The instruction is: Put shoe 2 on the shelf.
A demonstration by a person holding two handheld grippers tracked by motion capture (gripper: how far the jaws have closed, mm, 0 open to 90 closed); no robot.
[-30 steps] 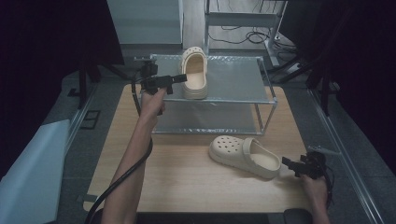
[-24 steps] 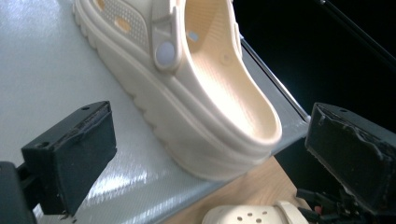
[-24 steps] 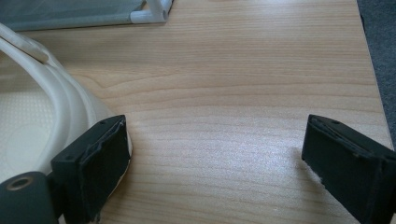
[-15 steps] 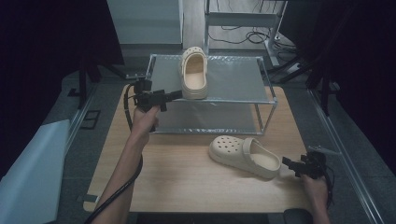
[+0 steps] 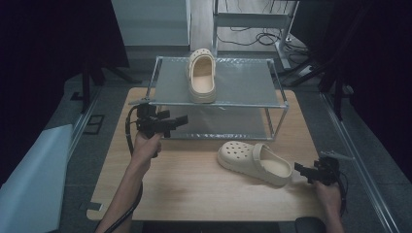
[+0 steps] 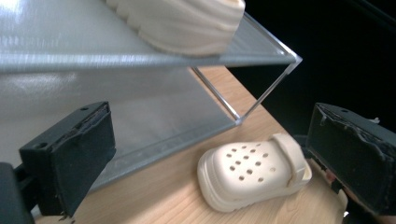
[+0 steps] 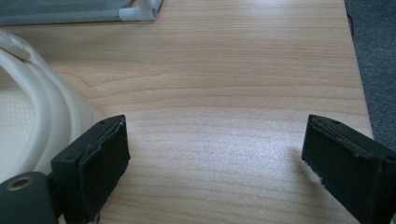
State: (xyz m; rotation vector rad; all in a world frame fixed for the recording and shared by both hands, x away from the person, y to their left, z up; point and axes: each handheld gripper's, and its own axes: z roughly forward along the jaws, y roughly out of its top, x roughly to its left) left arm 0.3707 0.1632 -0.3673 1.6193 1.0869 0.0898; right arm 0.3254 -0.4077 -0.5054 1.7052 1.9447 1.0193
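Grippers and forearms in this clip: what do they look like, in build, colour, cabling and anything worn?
Both are black handheld units. The left gripper and right gripper each carry two blocky black jaws with worn, frayed pad edges. A black cable loops from the left one. The forearms are bare, with no sleeves in sight.

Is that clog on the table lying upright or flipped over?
Upright: the clog rests on its sole on the table, holed toe and foot opening facing up.
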